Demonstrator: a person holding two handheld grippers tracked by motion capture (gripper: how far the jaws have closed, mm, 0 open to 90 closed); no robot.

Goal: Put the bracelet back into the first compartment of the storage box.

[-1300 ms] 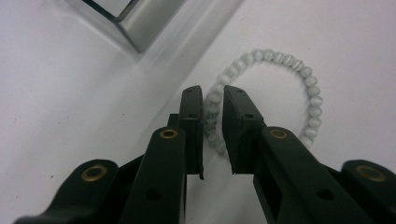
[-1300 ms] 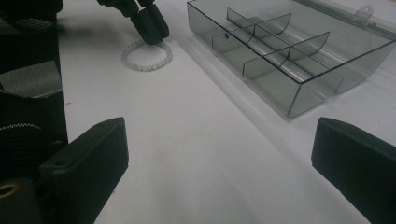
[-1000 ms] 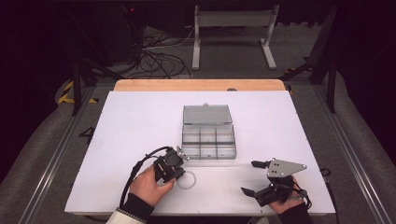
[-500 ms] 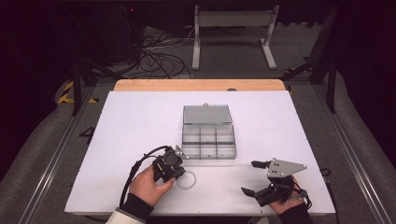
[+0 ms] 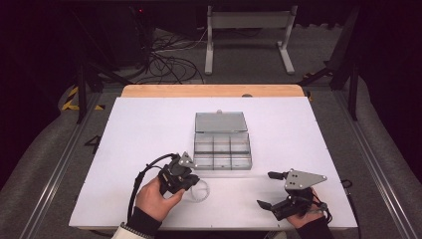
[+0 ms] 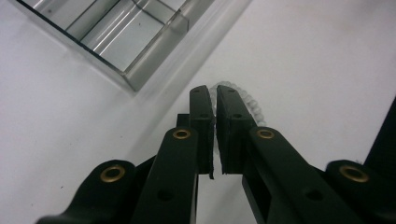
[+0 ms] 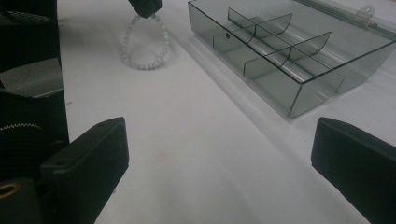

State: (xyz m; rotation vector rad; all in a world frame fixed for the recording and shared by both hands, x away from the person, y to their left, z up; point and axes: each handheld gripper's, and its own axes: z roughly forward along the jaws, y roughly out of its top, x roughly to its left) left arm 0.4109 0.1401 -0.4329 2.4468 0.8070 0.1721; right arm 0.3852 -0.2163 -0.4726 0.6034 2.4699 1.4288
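- The room is dark, with cables on the floor and a metal stand (image 5: 248,30) beyond a white bench (image 5: 129,139) that has a wooden strip along its far edge.
- Near the middle of the bench sits a clear compartment box (image 5: 222,148), its lid laid open at 12 o'clock and its compartments looking bare.
- At about 7 o'clock from the box, just beside its front corner, a pale bead bracelet (image 7: 142,44) lies flat on the bench.
- The left hand-held gripper (image 6: 215,100) is clenched on the bracelet: its black pads pinch a stretch of the beads, and the rest of the loop curls out past the tips.
- The right hand-held gripper (image 5: 271,189) rests at 5 o'clock from the box, well apart from the bracelet, released, with its jaws standing wide and nothing between them.
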